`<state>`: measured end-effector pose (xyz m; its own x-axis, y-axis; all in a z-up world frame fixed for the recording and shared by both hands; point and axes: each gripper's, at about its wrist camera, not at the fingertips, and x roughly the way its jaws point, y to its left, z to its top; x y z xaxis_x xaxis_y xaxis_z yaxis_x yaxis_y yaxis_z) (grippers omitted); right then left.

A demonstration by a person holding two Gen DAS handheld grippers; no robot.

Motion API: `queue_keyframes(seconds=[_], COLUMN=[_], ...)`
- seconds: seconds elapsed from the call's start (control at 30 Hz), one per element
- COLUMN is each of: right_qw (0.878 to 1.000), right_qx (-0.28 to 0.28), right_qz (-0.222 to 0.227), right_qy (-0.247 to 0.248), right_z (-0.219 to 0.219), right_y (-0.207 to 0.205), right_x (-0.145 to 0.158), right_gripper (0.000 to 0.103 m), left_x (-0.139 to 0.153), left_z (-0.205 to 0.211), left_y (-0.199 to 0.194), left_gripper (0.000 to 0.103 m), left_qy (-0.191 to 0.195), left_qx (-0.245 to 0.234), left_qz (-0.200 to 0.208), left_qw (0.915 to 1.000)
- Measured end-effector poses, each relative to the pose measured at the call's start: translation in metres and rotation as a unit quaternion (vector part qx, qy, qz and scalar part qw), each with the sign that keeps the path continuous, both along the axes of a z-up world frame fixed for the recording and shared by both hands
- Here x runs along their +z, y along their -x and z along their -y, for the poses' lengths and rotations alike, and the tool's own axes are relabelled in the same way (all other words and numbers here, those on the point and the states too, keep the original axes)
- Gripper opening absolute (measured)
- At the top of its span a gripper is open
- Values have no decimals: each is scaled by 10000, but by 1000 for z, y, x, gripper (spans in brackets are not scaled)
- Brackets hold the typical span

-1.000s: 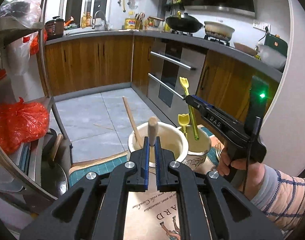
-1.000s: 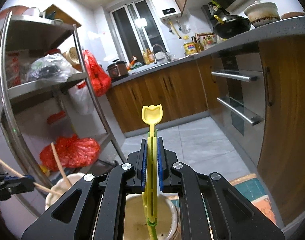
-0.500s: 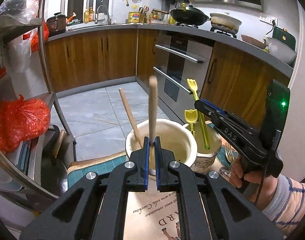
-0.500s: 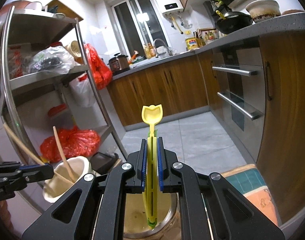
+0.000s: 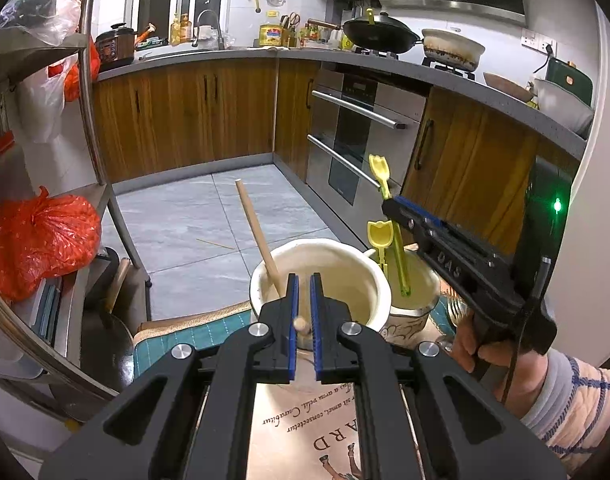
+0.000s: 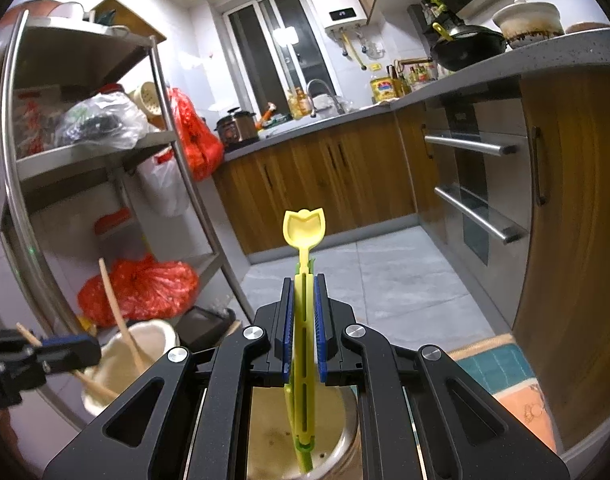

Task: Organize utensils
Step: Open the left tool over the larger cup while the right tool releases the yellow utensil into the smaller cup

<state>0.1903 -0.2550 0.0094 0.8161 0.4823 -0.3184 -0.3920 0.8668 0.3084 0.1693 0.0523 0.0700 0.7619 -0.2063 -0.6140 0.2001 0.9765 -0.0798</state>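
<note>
My left gripper [image 5: 301, 280] is slightly open above the rim of a cream pot [image 5: 369, 284]. A wooden stick's rounded end [image 5: 302, 325] lies loose between the jaws, leaning on the pot rim. Another wooden stick [image 5: 257, 236] stands in the pot. My right gripper [image 6: 303, 284] is shut on a yellow-green spoon [image 6: 303, 228], held upright over a patterned cup [image 6: 337, 444]. The left wrist view shows that gripper [image 5: 391, 202], the held spoon [image 5: 380, 168], the cup [image 5: 419, 304] and a second yellow spoon [image 5: 380, 236] in it.
A teal mat [image 5: 193, 334] and a printed card [image 5: 305, 420] lie under the pots. A steel shelf rack [image 5: 101, 152] with red bags [image 5: 37, 240] stands left. Wooden cabinets and an oven [image 5: 353, 136] are behind. A fork [image 5: 455, 308] lies by the cup.
The left jaws have parted and the wooden stick has dropped down into the cream pot, only its end still between them. The right gripper stays shut on the spoon over the cup.
</note>
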Motion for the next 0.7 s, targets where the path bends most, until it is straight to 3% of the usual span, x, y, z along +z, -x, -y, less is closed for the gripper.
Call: queue_keyframes(seconds=[0.13,0.7], right_qw=[9999,9982], right_qx=[75,174], right_qz=[-22,-407], right_qy=[124,410], right_z=[3,12], right_y=[10,32], right_x=[-1,-5], right_gripper=[10,11], left_x=[3,5], left_z=[-2,-5], left_y=[3,17], left_gripper=[35,57], left_qy=[34,14], left_qx=[39,194], left_qz=[51,131], left_qw=[10000,9997])
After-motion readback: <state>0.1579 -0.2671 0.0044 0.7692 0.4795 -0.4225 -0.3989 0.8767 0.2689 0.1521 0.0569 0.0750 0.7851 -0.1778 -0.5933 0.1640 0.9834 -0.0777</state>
